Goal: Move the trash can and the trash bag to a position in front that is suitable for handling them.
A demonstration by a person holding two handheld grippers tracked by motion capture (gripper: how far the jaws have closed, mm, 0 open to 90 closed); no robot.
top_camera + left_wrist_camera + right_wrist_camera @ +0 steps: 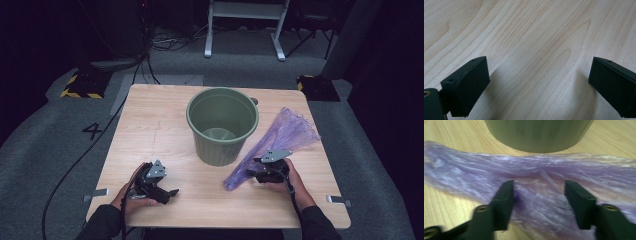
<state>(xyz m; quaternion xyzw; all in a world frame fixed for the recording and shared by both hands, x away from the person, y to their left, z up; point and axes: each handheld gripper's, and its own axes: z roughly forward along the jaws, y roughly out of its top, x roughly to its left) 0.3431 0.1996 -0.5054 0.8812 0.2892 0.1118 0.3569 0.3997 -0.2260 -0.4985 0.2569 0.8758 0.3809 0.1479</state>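
One table (165, 120), pale wood, square. One bin (222, 125), green, upright at mid-table, toward the far edge; inside, bare floor and nothing else to be seen. One bag (280, 140), thin purple plastic, bunched lengthwise, lying flat on the wood to the right of the bin and running diagonally from the far right down to a narrow end near the front middle. Wider, fanned end well past the bin's right side; narrow end just in front of the bin's base.

Two grippers, one per hand. Right gripper (257, 167) down over the lower stretch of the bag, just right of the bin's foot. In the right gripper view, right gripper (539, 192) jaws partly spread, one on each side of a raised fold of the bag (544, 170), the film lying between them and under them; no clear pinch to be seen, pads apart from each other with loose plastic in the gap. Bin wall (539, 135) close behind the bag there.

Left gripper (167, 192) low at the front left of the table, well apart from bin and bag. In the left gripper view, left gripper (539, 75) jaws spread wide over bare wood (529, 30), nothing between them.

Two forearms in dark sleeves entering from the near edge.
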